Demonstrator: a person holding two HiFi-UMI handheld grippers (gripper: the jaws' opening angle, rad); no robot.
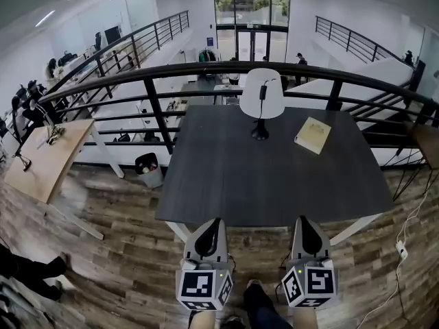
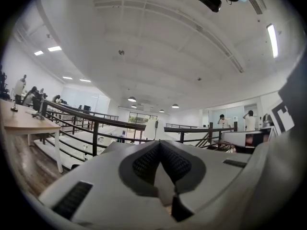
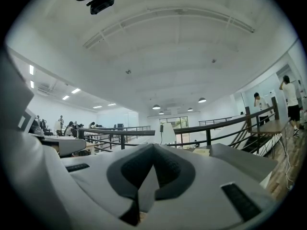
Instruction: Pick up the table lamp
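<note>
A table lamp [image 1: 261, 96] with a white shade, a thin black stem and a round black base stands at the far middle of the dark table [image 1: 226, 177]. It shows small and distant as the lamp [image 2: 151, 128] in the left gripper view and the lamp [image 3: 168, 134] in the right gripper view. My left gripper [image 1: 215, 223] and right gripper [image 1: 303, 221] hover side by side at the table's near edge, well short of the lamp. Both are shut with nothing between the jaws.
A yellowish notebook [image 1: 313, 135] lies on the table right of the lamp. A black railing [image 1: 158, 81] curves behind the table. A wooden desk [image 1: 51, 157] stands at left, a bin [image 1: 147, 167] near the table's left corner, a white cable [image 1: 405, 245] on the floor at right.
</note>
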